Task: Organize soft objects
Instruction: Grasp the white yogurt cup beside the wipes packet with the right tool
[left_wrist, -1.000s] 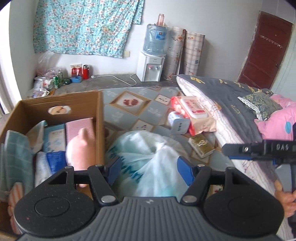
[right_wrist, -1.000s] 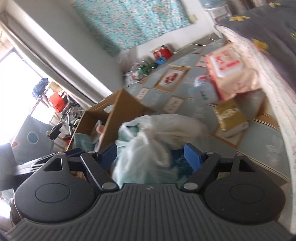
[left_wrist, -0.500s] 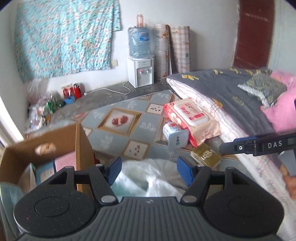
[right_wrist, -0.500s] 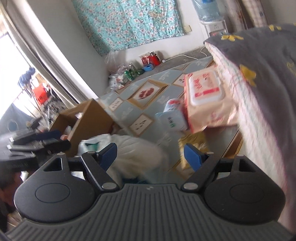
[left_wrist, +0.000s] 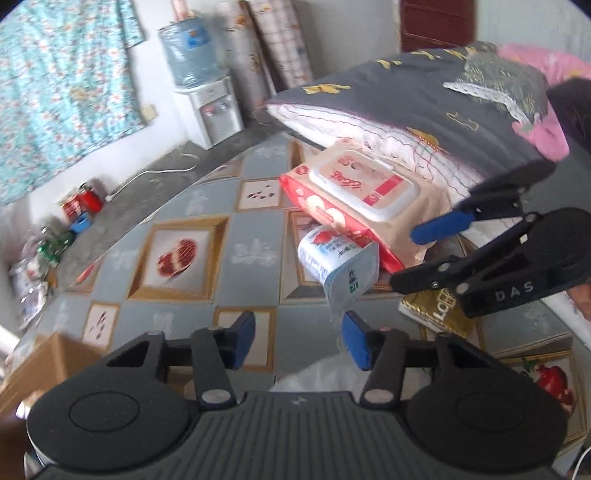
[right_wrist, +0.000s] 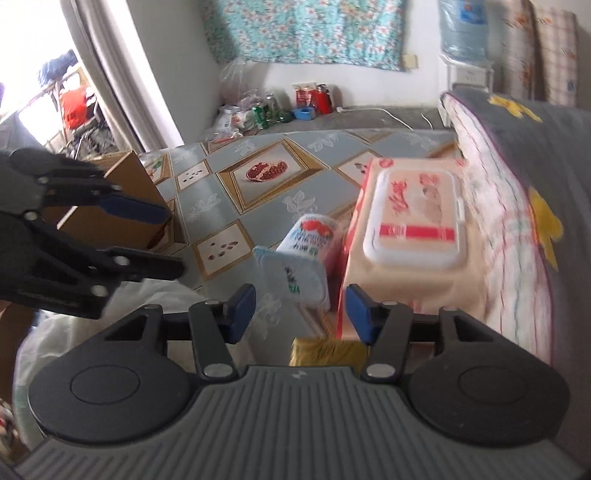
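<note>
Both your tongs, left tongs (left_wrist: 298, 339) and right tongs (right_wrist: 301, 314), hold nothing; their jaws have just narrowed. On the floor lie one wipes pack (right_wrist: 406, 229), one tissue pack (right_wrist: 303, 258), maybe one gold box (left_wrist: 436, 312).

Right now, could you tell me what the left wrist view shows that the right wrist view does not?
Only the left wrist view shows the dark red door, the pink bedding and the right gripper from outside. Only the right wrist view shows the bright window and the left gripper from outside. Both show the wet-wipes pack, the small tissue pack and the cardboard box.
</note>
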